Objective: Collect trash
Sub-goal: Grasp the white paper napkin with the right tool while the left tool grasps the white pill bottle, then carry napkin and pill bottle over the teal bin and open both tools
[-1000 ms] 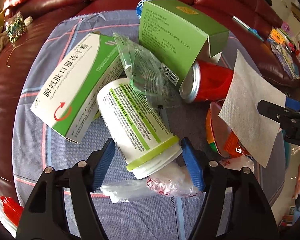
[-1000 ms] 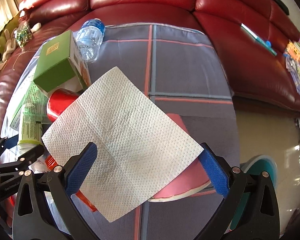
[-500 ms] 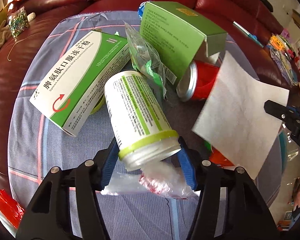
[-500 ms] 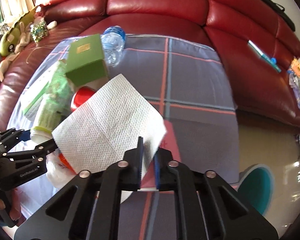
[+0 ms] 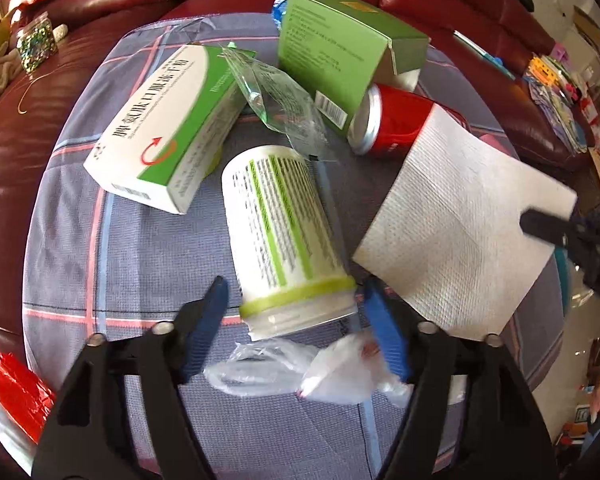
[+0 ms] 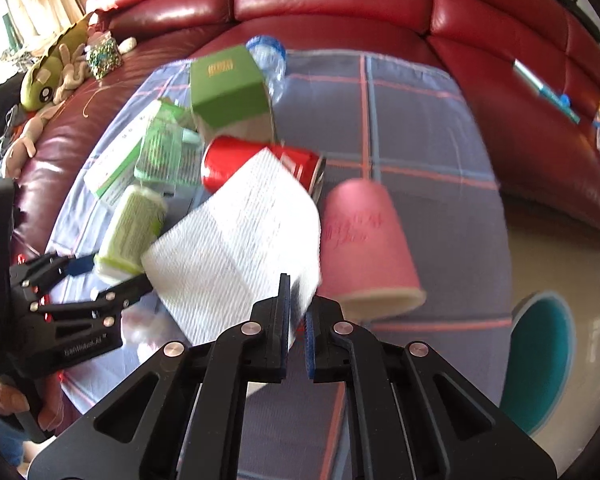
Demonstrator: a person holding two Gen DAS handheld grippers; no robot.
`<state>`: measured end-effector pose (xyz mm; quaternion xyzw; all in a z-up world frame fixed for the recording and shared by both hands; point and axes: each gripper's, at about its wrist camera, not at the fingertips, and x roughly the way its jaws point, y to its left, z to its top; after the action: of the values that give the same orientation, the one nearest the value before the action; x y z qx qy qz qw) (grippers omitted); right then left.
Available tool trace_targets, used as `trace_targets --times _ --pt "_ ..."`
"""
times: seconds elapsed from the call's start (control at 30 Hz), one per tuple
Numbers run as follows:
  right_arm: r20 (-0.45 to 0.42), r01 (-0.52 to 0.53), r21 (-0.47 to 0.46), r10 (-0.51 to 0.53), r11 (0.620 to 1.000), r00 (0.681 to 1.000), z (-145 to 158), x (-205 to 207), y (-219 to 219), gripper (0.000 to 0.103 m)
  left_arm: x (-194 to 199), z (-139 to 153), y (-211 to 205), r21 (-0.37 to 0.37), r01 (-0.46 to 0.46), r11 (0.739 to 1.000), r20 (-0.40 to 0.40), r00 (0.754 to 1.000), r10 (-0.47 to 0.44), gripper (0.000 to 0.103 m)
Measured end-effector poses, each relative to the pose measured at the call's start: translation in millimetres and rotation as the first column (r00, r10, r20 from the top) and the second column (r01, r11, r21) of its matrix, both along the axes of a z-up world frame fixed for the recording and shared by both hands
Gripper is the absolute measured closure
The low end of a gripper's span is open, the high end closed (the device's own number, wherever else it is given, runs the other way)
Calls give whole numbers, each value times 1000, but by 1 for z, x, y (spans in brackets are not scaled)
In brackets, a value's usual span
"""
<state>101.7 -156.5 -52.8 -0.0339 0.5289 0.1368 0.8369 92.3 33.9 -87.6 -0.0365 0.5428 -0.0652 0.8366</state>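
Note:
My left gripper [image 5: 294, 300] is shut on the lid end of a white bottle with green label [image 5: 280, 232], held tilted above the checked cloth [image 5: 148, 264]. It also shows in the right wrist view [image 6: 132, 232]. My right gripper [image 6: 298, 304] is shut on the corner of a white paper napkin [image 6: 236, 256], lifted off the table; the napkin also shows in the left wrist view [image 5: 460, 240]. A red can [image 5: 396, 124], a green box [image 5: 340, 48], a white-green medicine box [image 5: 168, 128] and a clear wrapper [image 5: 280, 92] lie behind.
A pink paper cup [image 6: 364, 248] lies on its side by the napkin. Crumpled clear plastic [image 5: 320, 372] lies under the left gripper. A water bottle [image 6: 268, 56] lies behind the green box. Red leather sofa [image 6: 332, 4] surrounds the table. A teal bin [image 6: 536, 360] stands on the floor right.
The left gripper lifted the white bottle higher off the cloth. The right gripper, shut on the napkin corner, pulled it up, uncovering the pink cup.

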Motion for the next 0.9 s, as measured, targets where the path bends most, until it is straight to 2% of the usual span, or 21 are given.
trace_targets --times 0.1,0.17,0.23,0.3,0.33,0.37,0.5,0.57,0.63,0.9 --pt "-21 10 15 -10 1000 1000 -5 -10 0 93 -1 1 4 6 2 1000 10 1000 -2 29" --pt "-34 24 16 -24 1000 999 -10 -13 0 80 0 1 9 -3 -2 1000 8 1000 2 29" --pt "-38 43 16 -42 999 998 -13 -14 1 60 2 -1 14 -15 -5 1000 5 1000 5 29" --pt "-42 56 23 -55 998 998 -16 -13 4 59 4 -3 20 -37 0 999 3 1000 0 31" --pt "-43 61 23 -60 998 997 -18 -12 6 58 5 -5 20 -44 9 999 -1 1000 -9 42" --pt "-46 67 28 -66 997 997 -20 -12 8 58 6 -7 20 -42 14 999 -12 1000 -14 48" --pt "-58 86 35 -84 996 995 -30 -9 16 57 6 -9 20 -60 37 998 -6 999 -38 49" --pt "-42 99 30 -97 995 994 -32 -10 20 60 3 -9 20 -60 45 997 5 999 -45 50" --pt "-23 95 24 -94 995 995 -27 -13 24 98 -2 -7 22 -71 50 996 13 999 -49 50" --pt "56 74 10 -75 997 996 14 -33 22 101 -27 15 26 -82 65 995 63 996 -60 50"
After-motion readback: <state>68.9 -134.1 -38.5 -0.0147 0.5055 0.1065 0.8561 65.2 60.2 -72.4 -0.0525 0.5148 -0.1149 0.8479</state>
